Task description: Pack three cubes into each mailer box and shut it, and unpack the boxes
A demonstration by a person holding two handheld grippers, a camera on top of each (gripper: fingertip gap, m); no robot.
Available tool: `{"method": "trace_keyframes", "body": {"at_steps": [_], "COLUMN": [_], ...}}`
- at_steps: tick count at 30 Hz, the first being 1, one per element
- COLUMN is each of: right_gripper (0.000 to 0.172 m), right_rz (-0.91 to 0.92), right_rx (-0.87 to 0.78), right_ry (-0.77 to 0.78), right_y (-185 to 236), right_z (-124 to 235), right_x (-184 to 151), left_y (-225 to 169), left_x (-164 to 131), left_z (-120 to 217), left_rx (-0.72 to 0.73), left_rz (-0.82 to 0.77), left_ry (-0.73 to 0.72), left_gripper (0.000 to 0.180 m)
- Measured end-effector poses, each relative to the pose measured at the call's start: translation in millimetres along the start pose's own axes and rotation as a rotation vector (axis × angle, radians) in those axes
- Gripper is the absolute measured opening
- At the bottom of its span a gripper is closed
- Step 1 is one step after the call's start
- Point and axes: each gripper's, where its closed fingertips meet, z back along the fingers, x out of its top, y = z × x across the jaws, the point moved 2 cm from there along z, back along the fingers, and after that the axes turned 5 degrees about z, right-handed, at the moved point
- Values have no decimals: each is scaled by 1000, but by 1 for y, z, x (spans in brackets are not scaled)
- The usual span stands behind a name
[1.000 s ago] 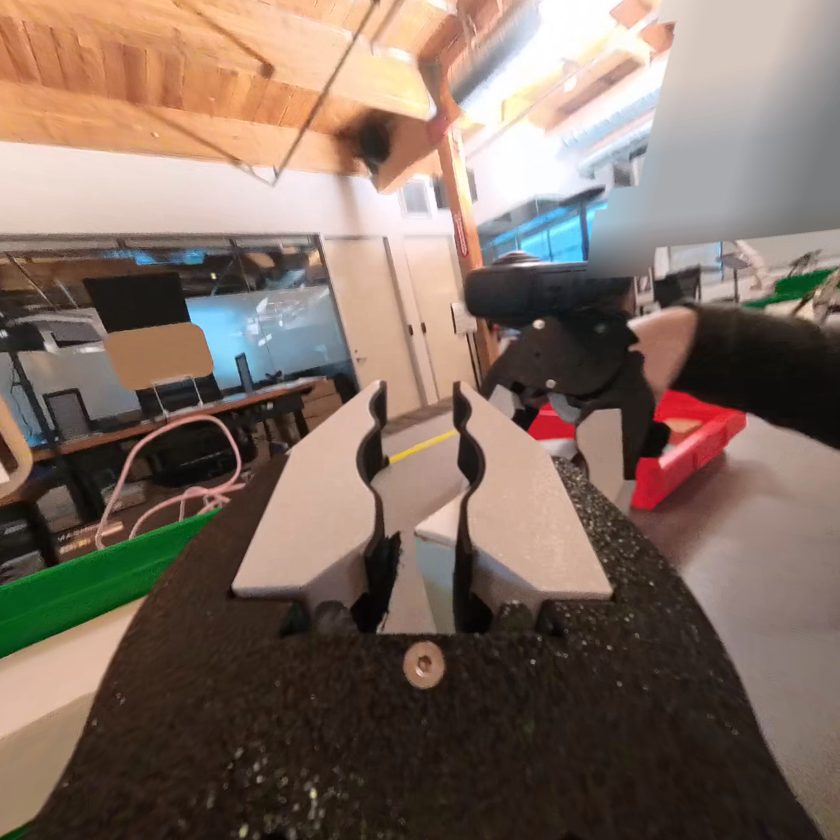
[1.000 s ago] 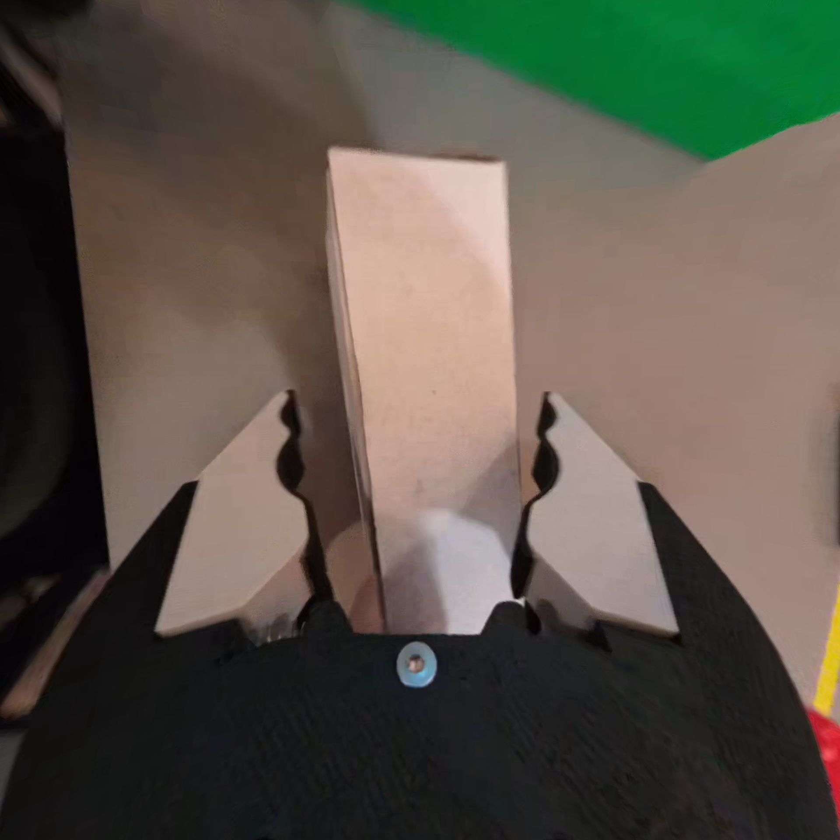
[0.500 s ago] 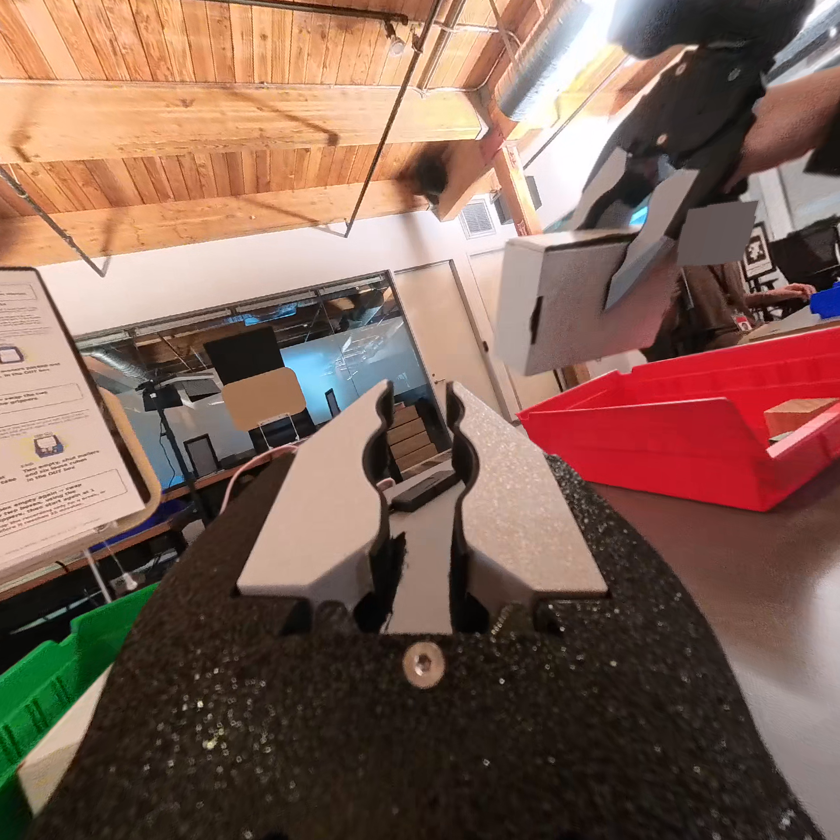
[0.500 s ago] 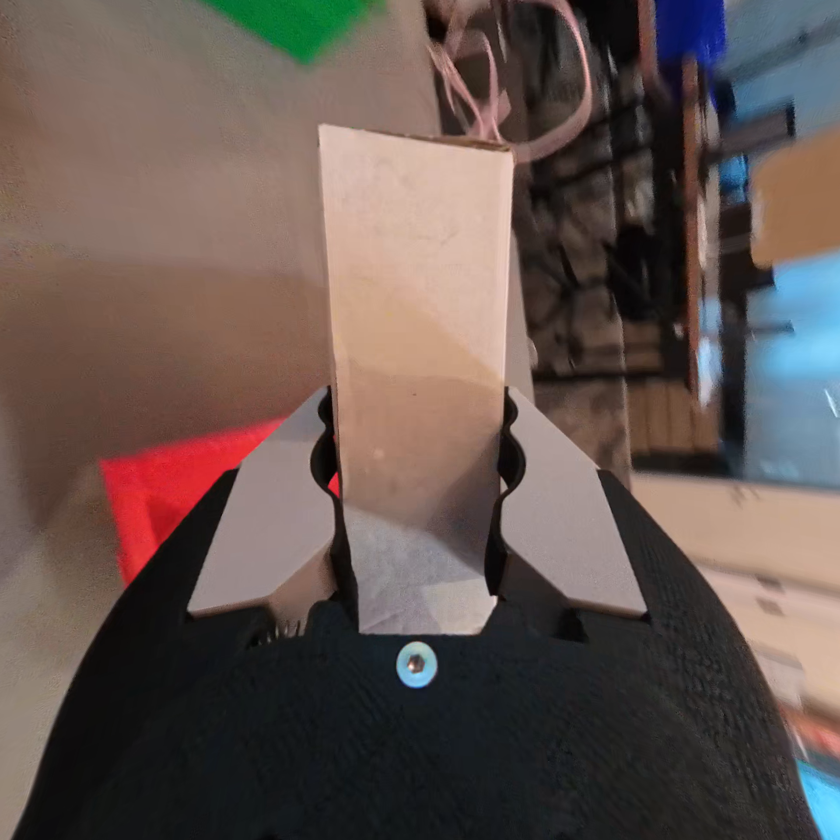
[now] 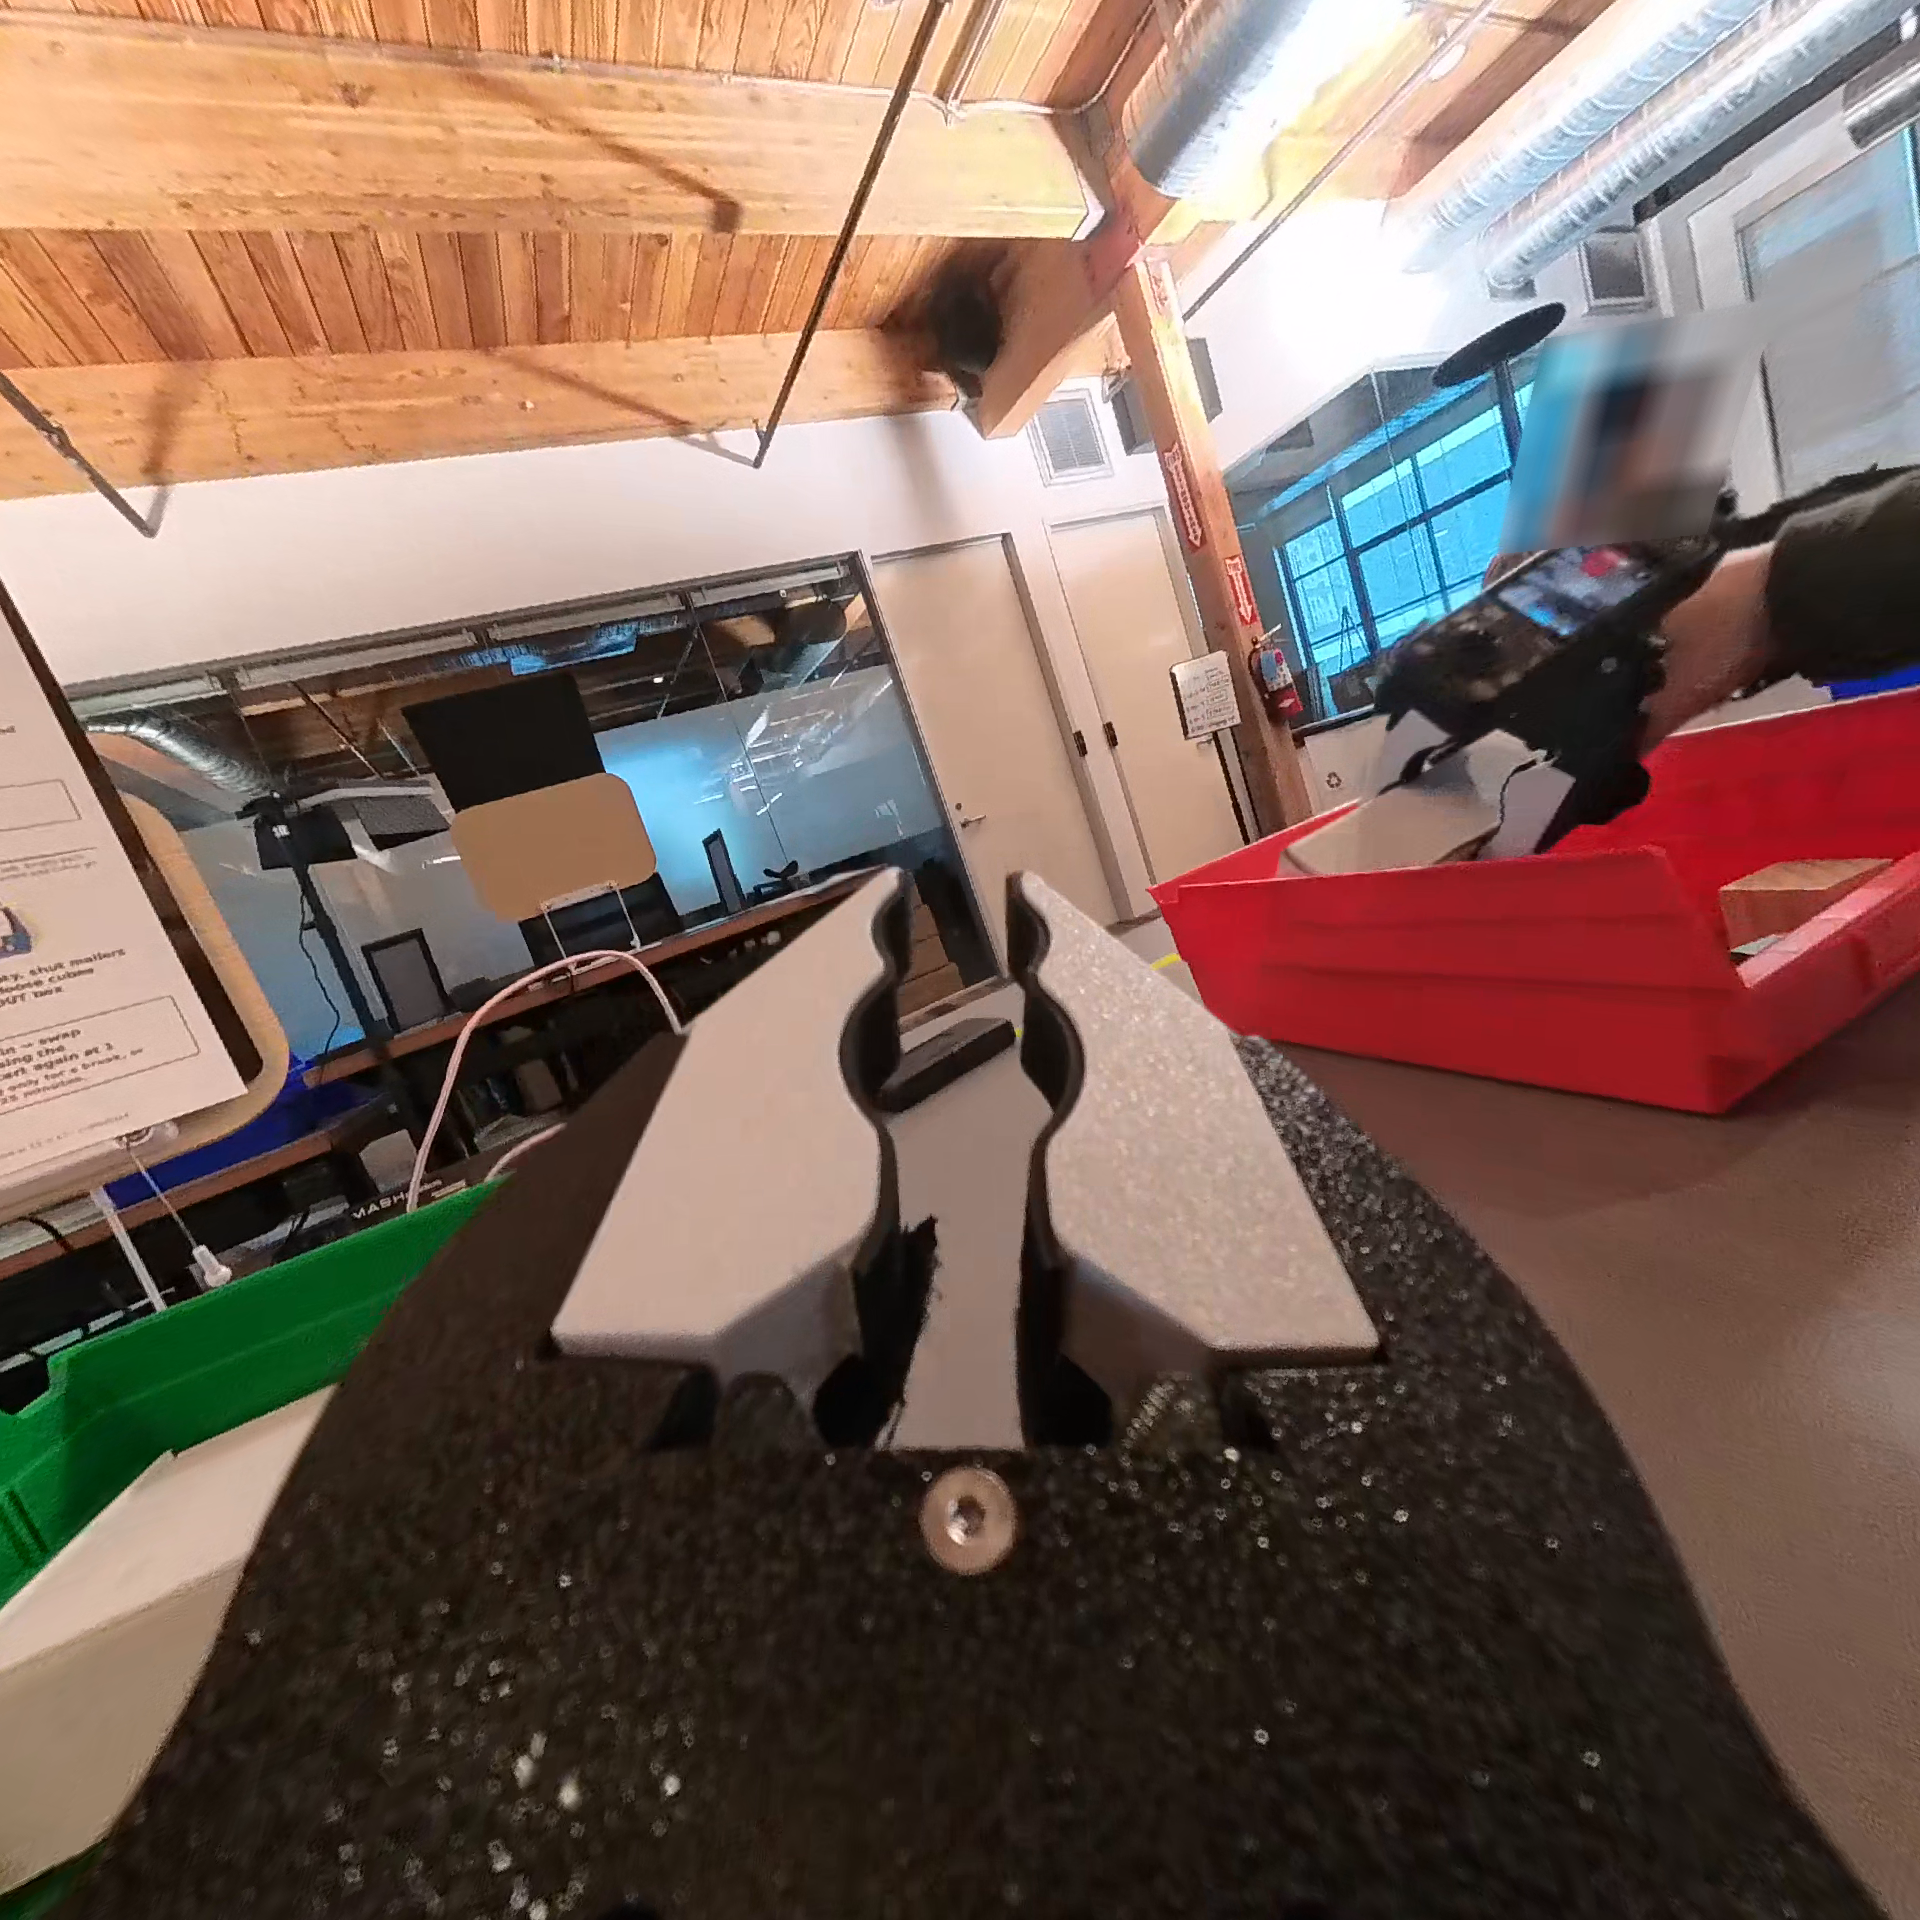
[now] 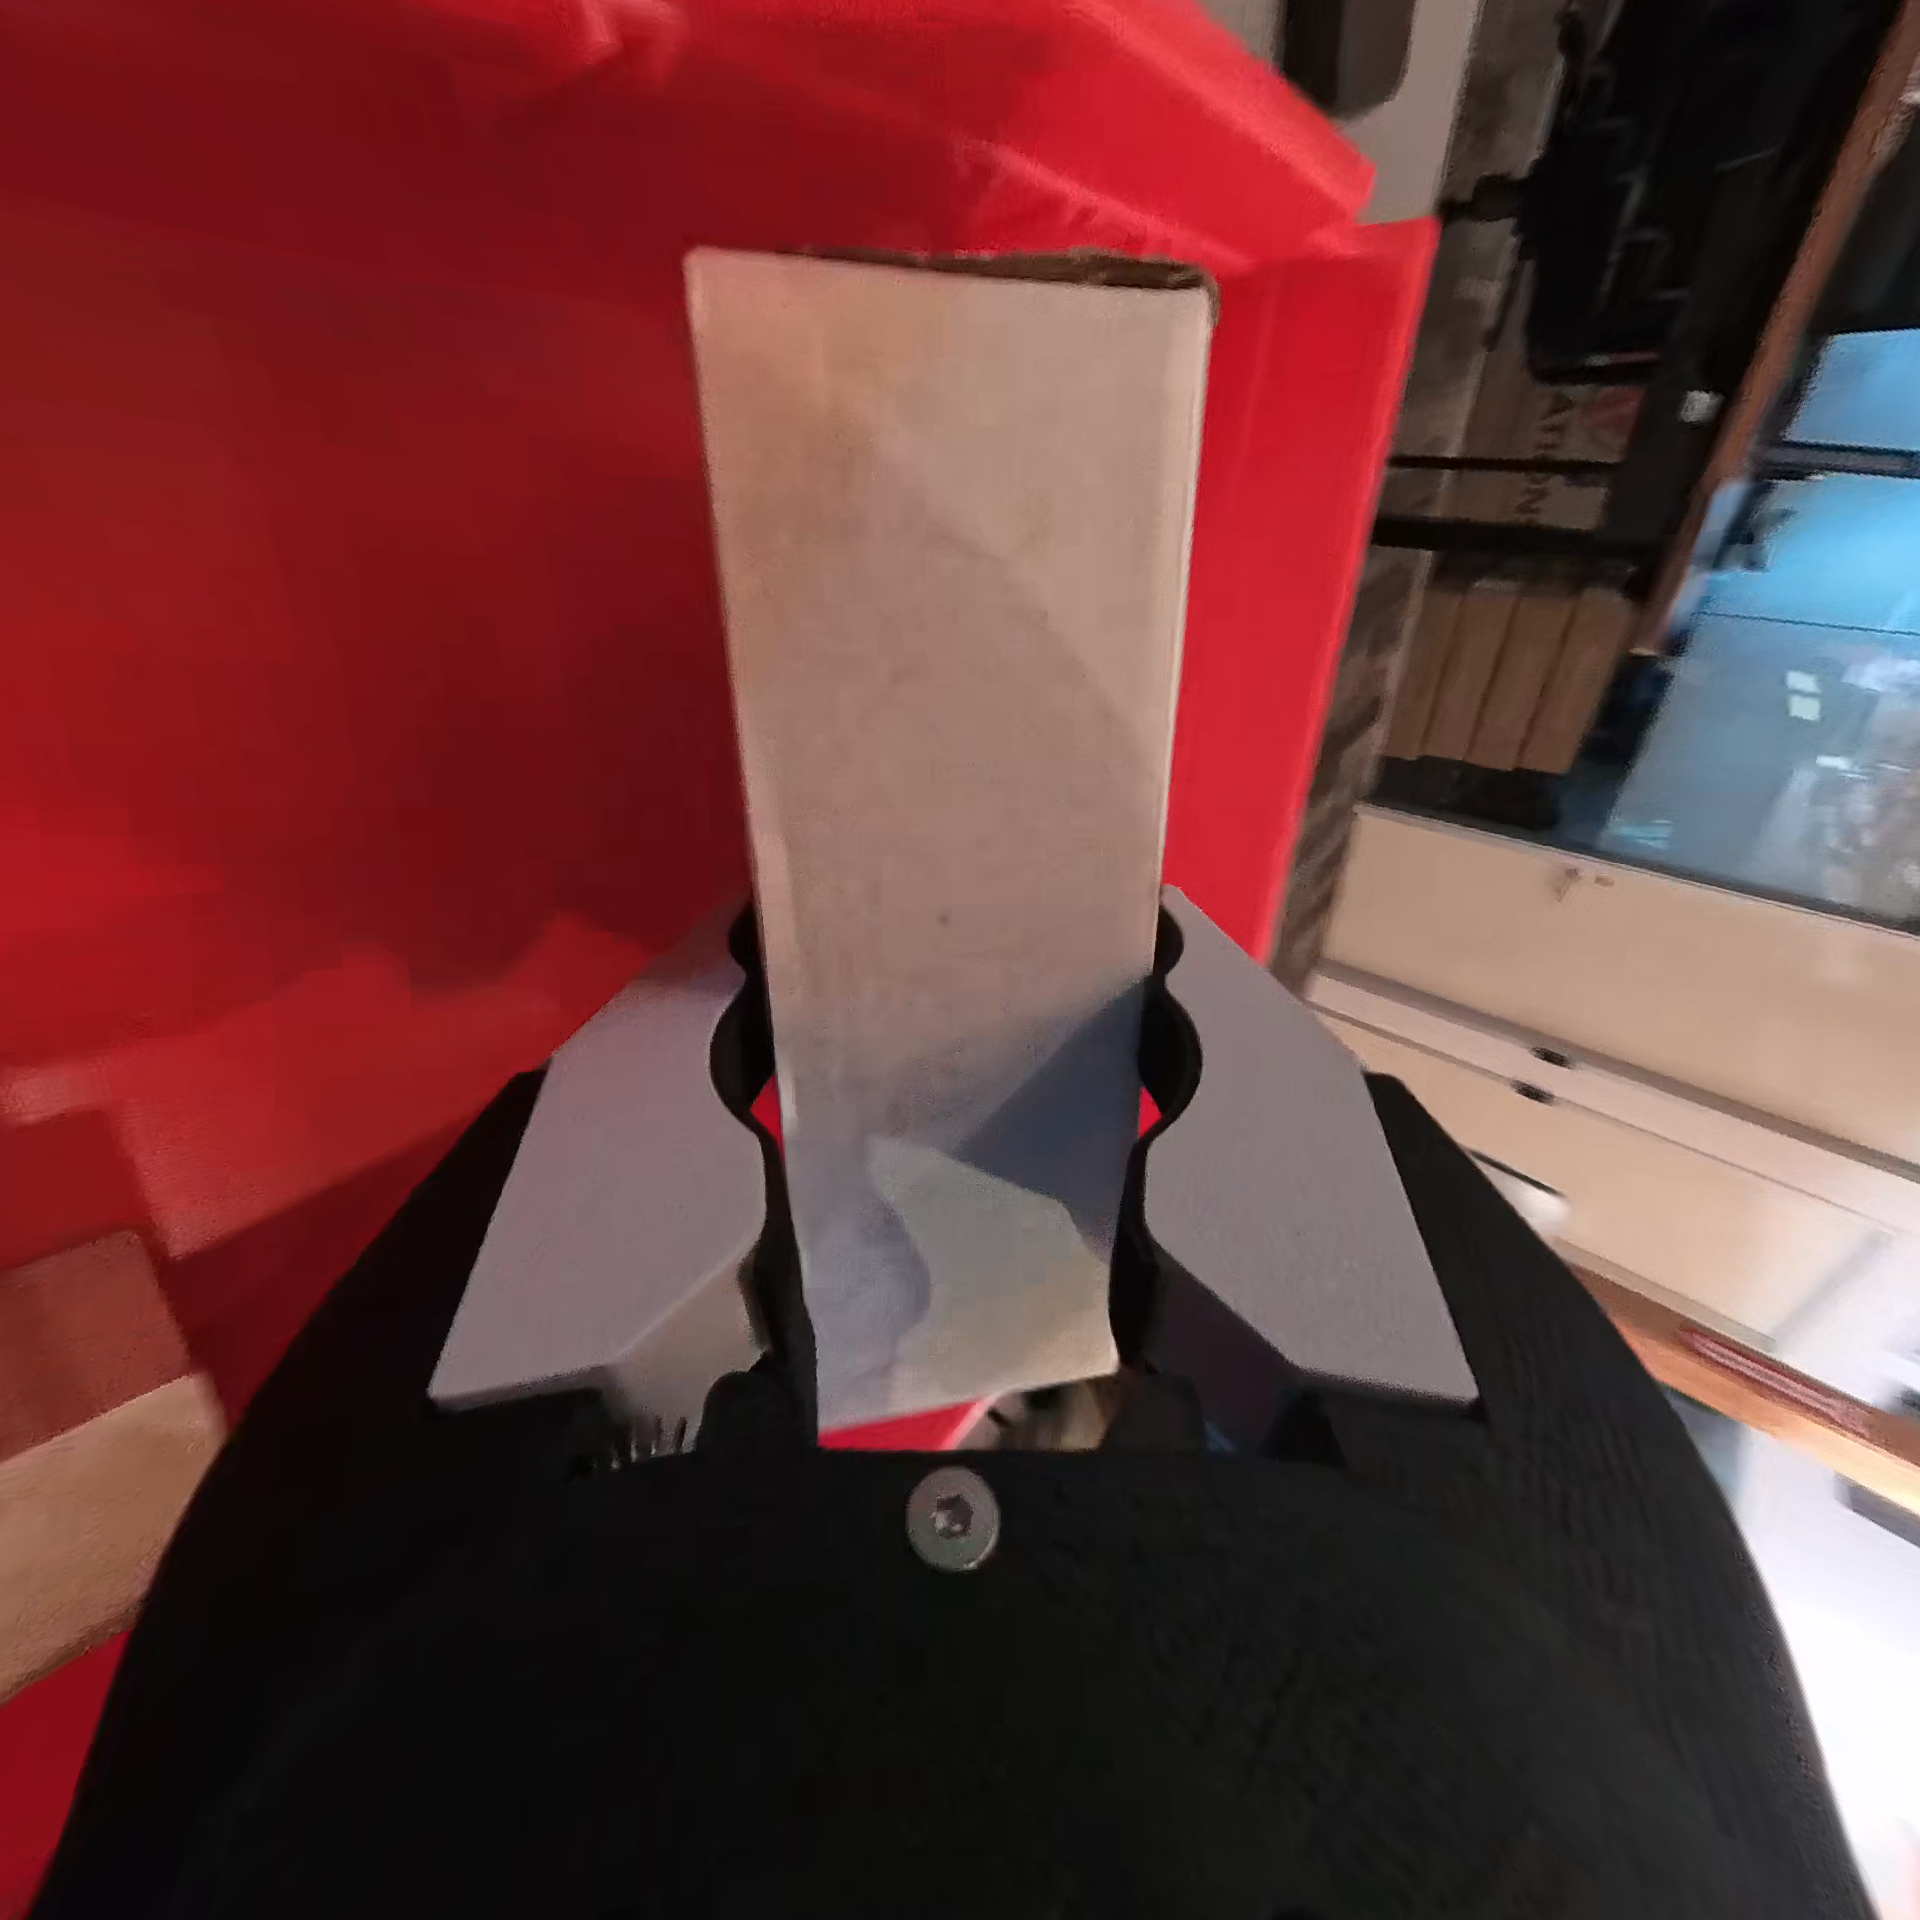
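Grip, mine: right gripper (image 6: pixel 951 997) clamps a pale grey-white mailer box (image 6: pixel 951 623) between both pads, tilted down into the red bin (image 5: pixel 1558 997); left gripper (image 5: pixel 954 914) angled upward, jaws narrowly parted, holding nothing.

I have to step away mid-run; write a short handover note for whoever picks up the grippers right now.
Right gripper: clamped across a shut white mailer box, both pads against its sides, carried at the red bin; from the left wrist view the box dips past the bin's rim.
Left gripper: nothing in it, jaws a narrow gap apart, low over the table, pointing out into the room.
One wooden cube lies in the red bin. The green bin is on the left.
Done: this box is shut and lifted.
Left: set it down in the red bin, probably, and release. How many boxes remain cannot be seen.
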Motion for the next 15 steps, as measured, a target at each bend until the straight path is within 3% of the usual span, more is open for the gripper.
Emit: {"method": "trace_keyframes", "body": {"at_steps": [2,6,7,8,14,15], "right_gripper": [72,103,102,95,0,0], "right_rz": [-59,-93,-116,-143,-217,-182], "right_rx": [162,344,375,394,766,779], "right_ry": [-51,51,61,62,-94,-54], "right_y": [24,49,49,47,86,94], "right_z": [3,13,19,27,64,58], "right_x": [1,-16,-18,-18,19,17], "left_y": [-2,0,0,1,0,0], "left_x": [-3,-6,-8,-9,-12,-13], "left_z": [0,-2,-2,-2,-3,-3], "left_rx": [-16,-23,-23,-23,-28,-29], "left_rz": [20,76,86,93,103,104], "left_ry": [18,41,48,54,73,79], "left_gripper": [15,15,15,15,15,14]}}
